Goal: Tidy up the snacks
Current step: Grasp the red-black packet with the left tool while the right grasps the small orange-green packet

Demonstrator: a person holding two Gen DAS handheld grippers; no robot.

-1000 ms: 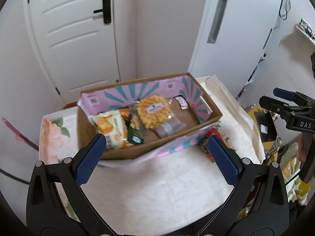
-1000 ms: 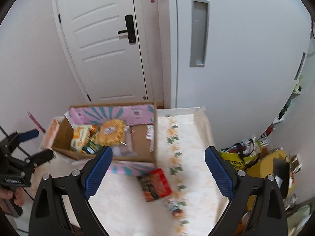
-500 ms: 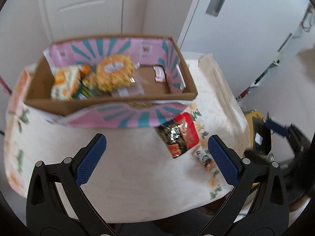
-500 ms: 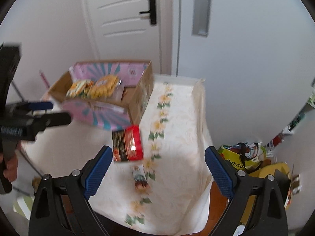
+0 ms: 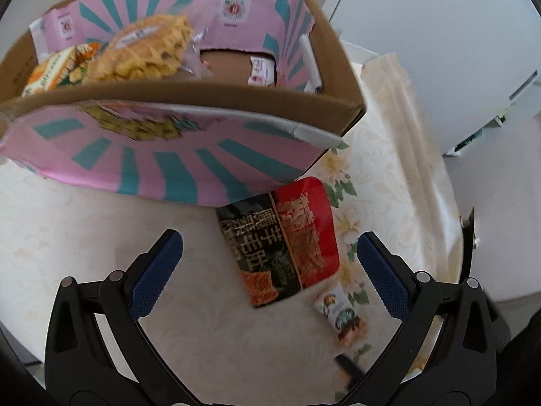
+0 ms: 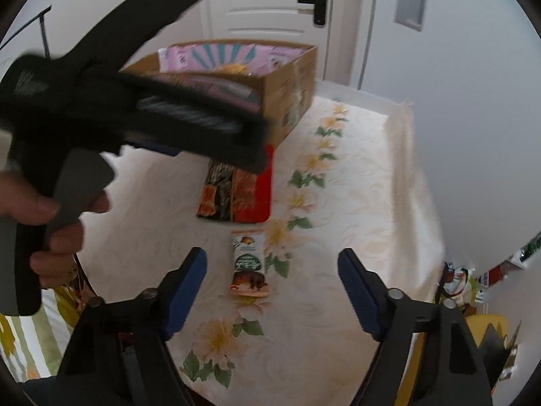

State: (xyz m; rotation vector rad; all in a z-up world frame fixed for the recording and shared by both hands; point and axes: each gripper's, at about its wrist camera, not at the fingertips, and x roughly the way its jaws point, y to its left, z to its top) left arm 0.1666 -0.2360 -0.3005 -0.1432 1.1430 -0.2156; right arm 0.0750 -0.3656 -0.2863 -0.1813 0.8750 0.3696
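Note:
A red and black snack packet lies flat on the tablecloth just in front of the cardboard box; it also shows in the right wrist view. A small snack bar lies beside it, also in the right wrist view. The box holds a waffle pack and an orange packet. My left gripper is open, hovering over the red packet. My right gripper is open, just above the snack bar. The left gripper's body crosses the right wrist view.
The table wears a cream floral cloth. A white door and grey wall stand behind the box. Bags and clutter lie on the floor to the right of the table.
Both grippers have dropped toward the table and come closer. The left one now hovers over the red packet, the right one over the snack bar. Both stay open.

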